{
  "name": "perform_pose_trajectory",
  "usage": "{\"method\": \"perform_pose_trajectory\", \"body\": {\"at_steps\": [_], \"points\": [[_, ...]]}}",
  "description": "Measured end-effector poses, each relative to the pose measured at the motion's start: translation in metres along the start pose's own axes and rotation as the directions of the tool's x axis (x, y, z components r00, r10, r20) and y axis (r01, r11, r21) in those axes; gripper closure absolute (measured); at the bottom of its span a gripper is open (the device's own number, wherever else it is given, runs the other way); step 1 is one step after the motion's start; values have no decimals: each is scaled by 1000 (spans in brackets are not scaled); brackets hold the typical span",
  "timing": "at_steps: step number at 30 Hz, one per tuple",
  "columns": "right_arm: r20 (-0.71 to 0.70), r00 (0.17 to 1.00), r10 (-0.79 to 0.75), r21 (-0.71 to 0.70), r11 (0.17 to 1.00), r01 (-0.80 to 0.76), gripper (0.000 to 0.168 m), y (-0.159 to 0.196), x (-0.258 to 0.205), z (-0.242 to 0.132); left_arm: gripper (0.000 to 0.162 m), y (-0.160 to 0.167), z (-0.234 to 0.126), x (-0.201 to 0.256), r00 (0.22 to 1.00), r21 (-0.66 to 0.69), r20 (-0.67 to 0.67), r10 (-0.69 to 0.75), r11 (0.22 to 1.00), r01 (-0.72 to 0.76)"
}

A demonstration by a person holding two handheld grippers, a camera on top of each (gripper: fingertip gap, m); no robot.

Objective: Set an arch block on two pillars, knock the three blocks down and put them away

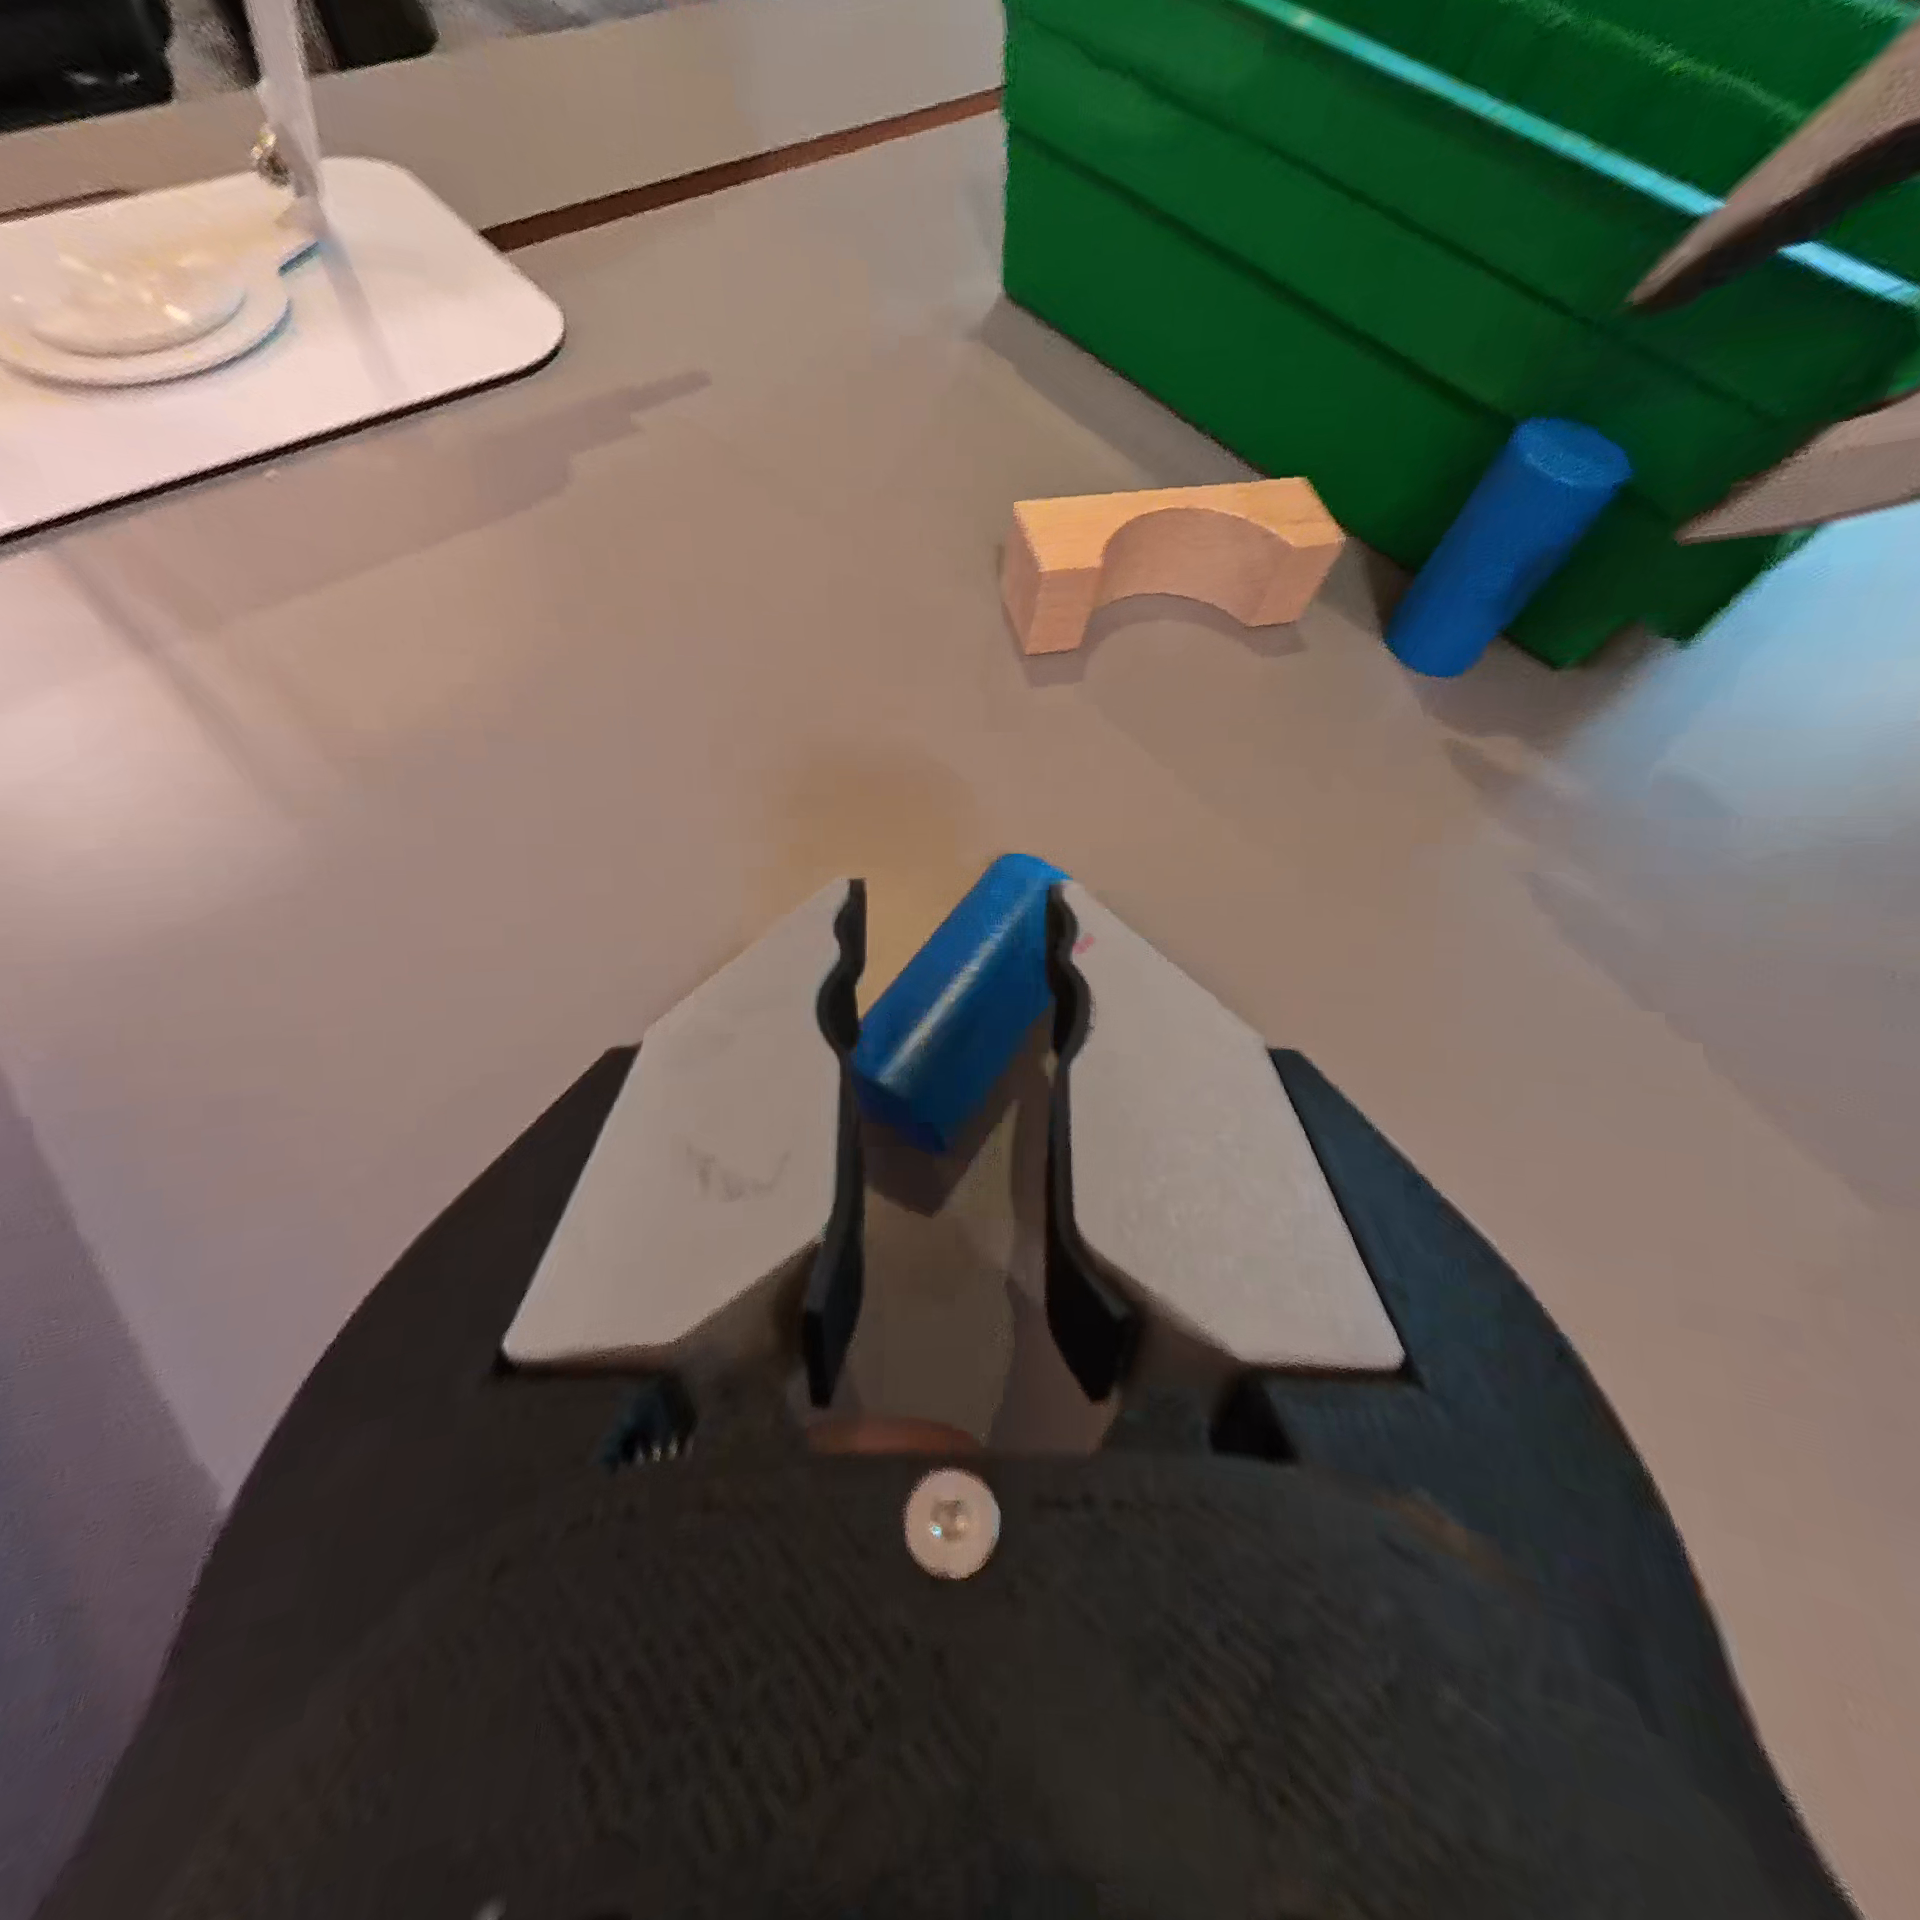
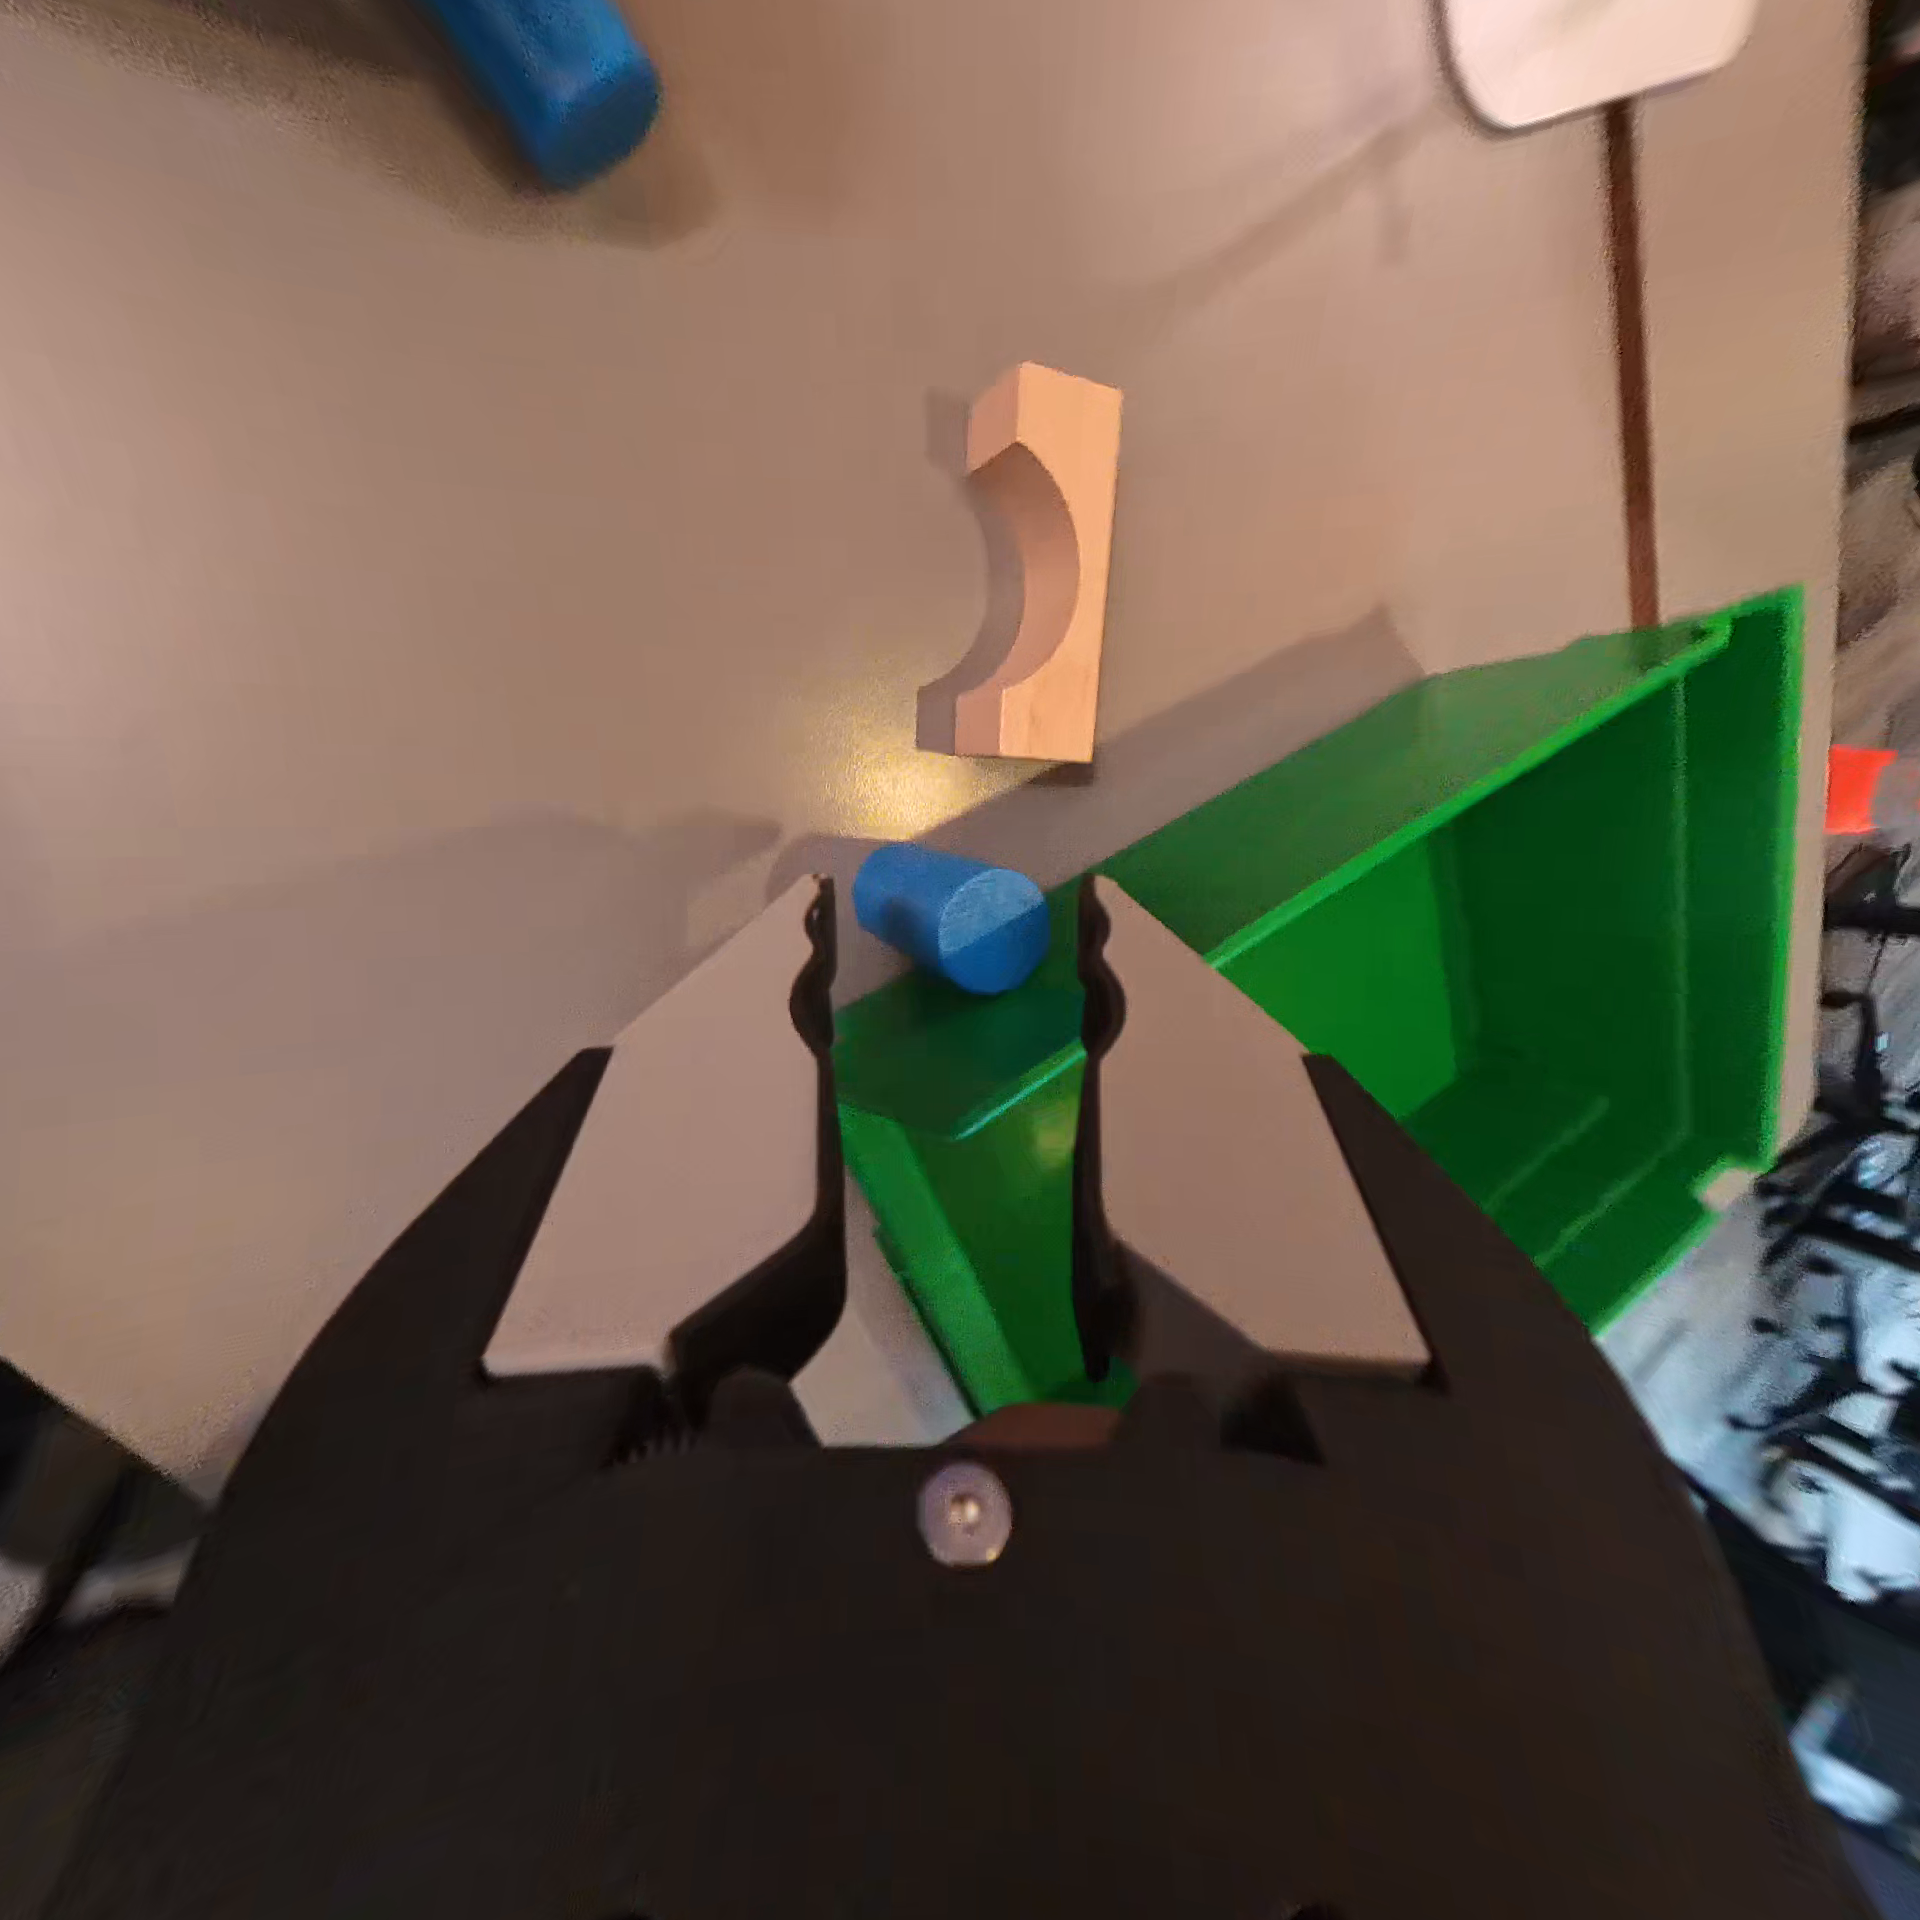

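Left wrist view: left hand-held gripper (image 1: pixel 954 899) clamps blue cylinder (image 1: pixel 951 1013); right hand-held gripper (image 2: pixel 951 894) parted, empty.

Pale unpainted wood, smooth, on the arch block (image 2: pixel 1039 571); matt blue paint on the leaning cylinder (image 1: pixel 1501 545); glossy green plastic on the bin (image 2: pixel 1455 935); smooth grey tabletop (image 1: pixel 520 779).

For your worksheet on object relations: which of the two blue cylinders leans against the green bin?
The blue cylinder right of the arch block; the other cylinder lies between the left gripper's fingers.
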State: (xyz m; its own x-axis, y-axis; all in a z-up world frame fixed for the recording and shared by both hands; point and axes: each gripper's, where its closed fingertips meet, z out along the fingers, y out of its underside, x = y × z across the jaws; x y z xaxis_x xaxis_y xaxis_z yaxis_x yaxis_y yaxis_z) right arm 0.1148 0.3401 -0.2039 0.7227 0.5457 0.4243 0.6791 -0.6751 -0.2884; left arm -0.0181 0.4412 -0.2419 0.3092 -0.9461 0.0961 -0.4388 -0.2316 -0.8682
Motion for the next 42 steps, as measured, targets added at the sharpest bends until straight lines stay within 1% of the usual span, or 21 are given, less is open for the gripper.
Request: {"method": "perform_pose_trajectory", "body": {"at_steps": [2,3,5,7,8,9,10,13,16,18,20,23,26,29,31,33,34,36,38,40,42], "points": [[82,993,-87,-87,992,94,125,-4,-4,1,127,-2,-1,1,1000,13,-17,-15,1000,15],[132,986,-106,-161,979,127,122,-1,-8,4,126,-1,-1,0,1000,11,-14,-16,1000,16],[148,975,-164,-341,917,206,117,15,0,14,126,2,1,-2,1000,-3,-6,-17,1000,17],[159,965,-209,-481,837,260,117,32,8,27,125,8,4,-4,1000,-37,1,-17,999,17],[153,962,-228,-521,808,275,104,37,12,33,124,11,5,-4,1000,-55,5,-17,998,17],[162,957,-239,-544,788,289,100,39,13,36,124,13,6,-4,1000,-65,7,-15,998,16],[170,956,-239,-550,782,293,101,37,12,40,124,13,6,-4,1000,-67,7,-11,998,12],[175,948,-266,-551,772,318,114,31,10,47,124,13,6,-3,1000,-70,8,-6,998,7],[183,920,-346,-604,699,383,121,37,14,47,123,15,7,-2,1000,-81,-1,-15,997,15],[213,900,-381,-628,652,425,129,40,12,47,123,16,8,-1,1000,-91,-1,-10,996,9],[247,875,-417,-639,609,470,132,42,11,47,123,17,9,-1,1000,-96,5,3,995,-2],[298,861,-413,-660,562,498,137,48,6,44,123,17,9,-1,1000,-97,6,0,995,1],[300,858,-416,-614,605,508,138,39,-1,41,124,17,8,-3,1000,-91,10,-19,996,20],[210,884,-417,-508,726,463,138,17,2,34,124,17,7,-5,1000,-91,17,-26,995,28],[114,921,-373,-363,847,388,138,-5,7,24,125,17,7,-6,999,-92,24,-29,995,31],[3,966,-257,-169,952,254,138,-24,23,7,125,17,6,-8,999,-87,31,-37,995,40],[-70,982,-176,-78,982,171,139,-28,39,-3,125,16,6,-9,999,-79,32,-44,996,46],[-193,981,13,78,997,2,138,-20,74,-23,124,14,4,-13,997,-63,42,-65,996,67],[-301,931,207,193,969,-153,139,4,111,-34,124,12,3,-19,993,-45,59,-102,994,104],[-259,905,338,190,936,-296,139,38,119,-19,124,11,2,-26,985,-29,79,-154,987,156],[-248,897,366,106,931,-350,139,68,114,6,125,9,1,-29,978,-13,75,-194,981,195]]}}
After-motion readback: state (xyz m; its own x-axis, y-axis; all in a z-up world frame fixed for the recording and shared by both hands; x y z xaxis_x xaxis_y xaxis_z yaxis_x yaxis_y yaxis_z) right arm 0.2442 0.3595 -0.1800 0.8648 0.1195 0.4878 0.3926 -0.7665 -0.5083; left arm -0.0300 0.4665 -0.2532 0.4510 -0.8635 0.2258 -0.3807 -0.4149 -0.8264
